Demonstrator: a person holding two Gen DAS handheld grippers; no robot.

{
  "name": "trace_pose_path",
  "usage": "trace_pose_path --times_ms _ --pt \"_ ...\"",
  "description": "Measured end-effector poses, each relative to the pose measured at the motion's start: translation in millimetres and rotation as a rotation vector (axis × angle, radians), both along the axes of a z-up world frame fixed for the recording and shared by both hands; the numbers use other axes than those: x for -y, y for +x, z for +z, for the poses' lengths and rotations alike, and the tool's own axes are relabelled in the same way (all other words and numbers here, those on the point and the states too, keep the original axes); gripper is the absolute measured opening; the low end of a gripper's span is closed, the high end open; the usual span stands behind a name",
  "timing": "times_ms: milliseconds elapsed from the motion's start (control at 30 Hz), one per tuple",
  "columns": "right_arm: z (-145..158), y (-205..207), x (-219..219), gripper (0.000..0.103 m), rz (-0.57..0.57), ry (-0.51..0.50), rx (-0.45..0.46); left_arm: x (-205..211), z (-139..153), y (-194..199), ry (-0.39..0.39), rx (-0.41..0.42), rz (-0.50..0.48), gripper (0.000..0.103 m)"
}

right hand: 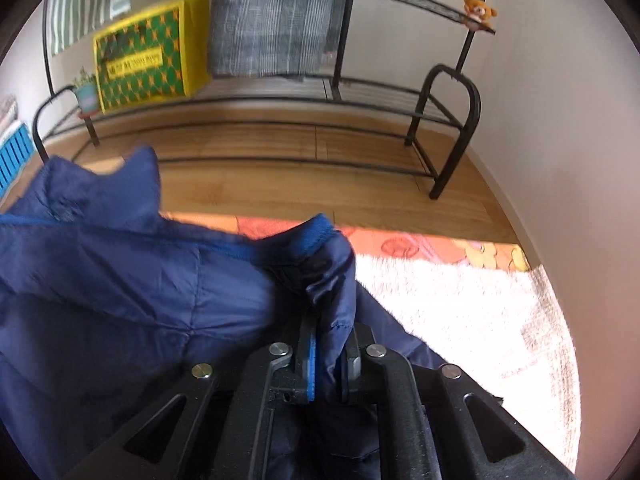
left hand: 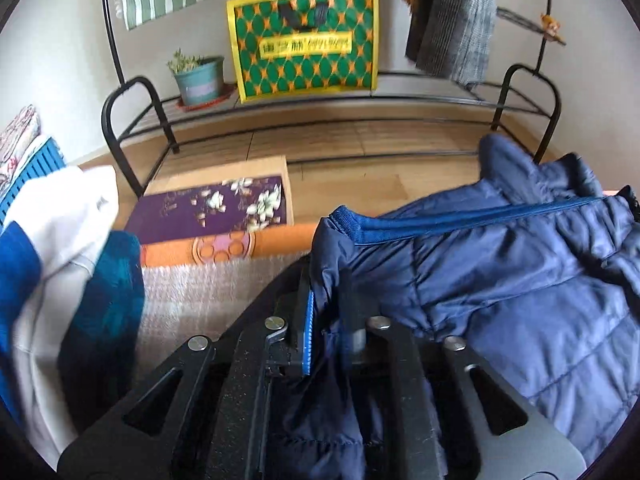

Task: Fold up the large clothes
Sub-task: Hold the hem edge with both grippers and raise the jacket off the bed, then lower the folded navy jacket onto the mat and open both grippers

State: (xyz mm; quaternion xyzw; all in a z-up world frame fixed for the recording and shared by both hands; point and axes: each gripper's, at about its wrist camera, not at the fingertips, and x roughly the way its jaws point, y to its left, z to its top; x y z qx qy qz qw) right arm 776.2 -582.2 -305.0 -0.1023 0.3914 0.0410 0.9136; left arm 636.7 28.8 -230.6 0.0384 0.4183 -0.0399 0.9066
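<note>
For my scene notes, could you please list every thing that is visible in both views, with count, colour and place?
puffer jacket: 1, navy, held up between both tongs
white-and-blue garment: 1, left side
rug: 1, pale, below
orange mat: 1, beyond rug
flowered box: 1, purple, floor
metal rack: 1, black, by wall
patterned bag: 1, green-yellow, on rack
potted plant: 1, teal pot, on rack
teddy bear: 1, brown, on rack
left tongs: shut on jacket
right tongs: shut on jacket

Navy quilted jacket [left hand: 500, 272] with brighter blue trim; green-and-orange patterned, yellow-edged bag [left hand: 304, 36] at twelve o'clock; purple floral box [left hand: 216, 208].
</note>
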Motion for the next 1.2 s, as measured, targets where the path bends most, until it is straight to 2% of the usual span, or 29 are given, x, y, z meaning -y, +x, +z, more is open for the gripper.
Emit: trace_pose_path --times_ms 33,67,133,233,367,500,567,633,767,900,967,1033,1200 --pt "0.4 -0.4 -0.6 0.013 -0.006 -0.011 -0.002 -0.7 0.3 0.9 0.003 -0.003 0.008 0.022" --pt "2.5 -2.7 -0.6 0.024 -0.013 -0.017 0.001 -1.2 2.4 0.4 0.013 0.003 0.021 0.031" --pt "12.2 -10.9 5.0 0.033 -0.02 0.004 0.001 -2.4 9.9 -0.8 0.034 0.012 0.038 0.039" --pt "31.0 -33.5 18.0 0.035 -0.014 0.081 0.015 -9.8 35.2 -13.1 0.005 0.04 0.064 0.039" --pt "60.4 -80.4 43.4 0.048 0.002 0.214 0.056 -11.6 75.1 -42.5 -0.037 0.093 0.039 0.04" --pt "81.1 -147.1 69.2 0.056 0.011 0.312 0.091 17.0 113.3 -89.5 -0.07 0.128 -0.071 0.04" --pt "83.8 -180.9 80.9 0.069 0.01 0.347 0.089 40.4 124.3 -110.5 -0.072 0.13 -0.136 0.04" --pt "81.3 -216.5 96.9 0.075 -0.016 0.397 0.091 68.6 129.8 -130.0 -0.085 0.119 -0.21 0.041" --pt "56.3 -260.7 117.3 0.082 -0.097 0.442 0.054 131.3 118.8 -151.5 -0.102 0.074 -0.313 0.041" --pt "19.5 -278.7 132.1 0.085 -0.206 0.451 -0.015 175.2 94.9 -154.2 -0.085 0.044 -0.342 0.041" --pt "4.0 -276.7 140.5 0.085 -0.225 0.517 -0.052 195.4 77.8 -152.4 -0.014 0.05 -0.344 0.041" --pt "-11.6 -270.9 146.1 0.085 -0.231 0.631 -0.09 206.9 59.6 -146.0 0.023 0.029 -0.338 0.041" --pt "-33.9 -255.9 137.8 0.082 -0.222 0.745 -0.124 215.4 10.9 -136.5 0.077 -0.026 -0.332 0.041"
